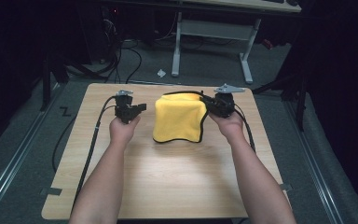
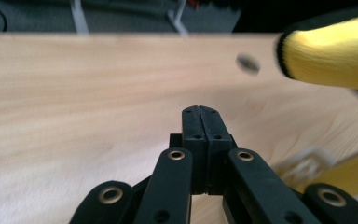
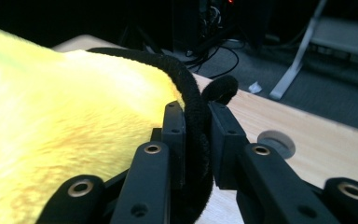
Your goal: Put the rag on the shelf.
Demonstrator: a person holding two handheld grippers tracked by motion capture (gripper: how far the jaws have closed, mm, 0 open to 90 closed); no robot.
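Forearms [image 1: 100, 186]: nearest the camera we see both of them reaching up over the table [image 1: 168, 186] toward the yellow cloth [image 1: 179, 116], our landmark at the middle of the far half of the table.
Left gripper [image 1: 129, 111]: it sits just left of the cloth, apart from it; in the left gripper view its tip [image 2: 200, 116] shows the jaws pressed together on nothing, over bare wood.
Yellow cloth: it stands bunched and partly raised, its near edge draping down to the table; the black hem [image 3: 189, 100] runs around it.
Right gripper [image 1: 216, 105]: at the cloth's far right corner; in the right gripper view [image 3: 196, 135] the jaws are clamped on the black hem, which bulges out above them.
Risk, grip: we judge the hold is on the hem alone, so a sharp pull could drag the thick edge out of the jaws and drop the cloth.
Risk, one-sided lift: with the left side unheld, we expect the cloth to sag, twist or slide across the wood instead of rising evenly.
Risk, left approach: shut jaws cannot take an edge; pushed in as they are, they would shove the cloth rightward.
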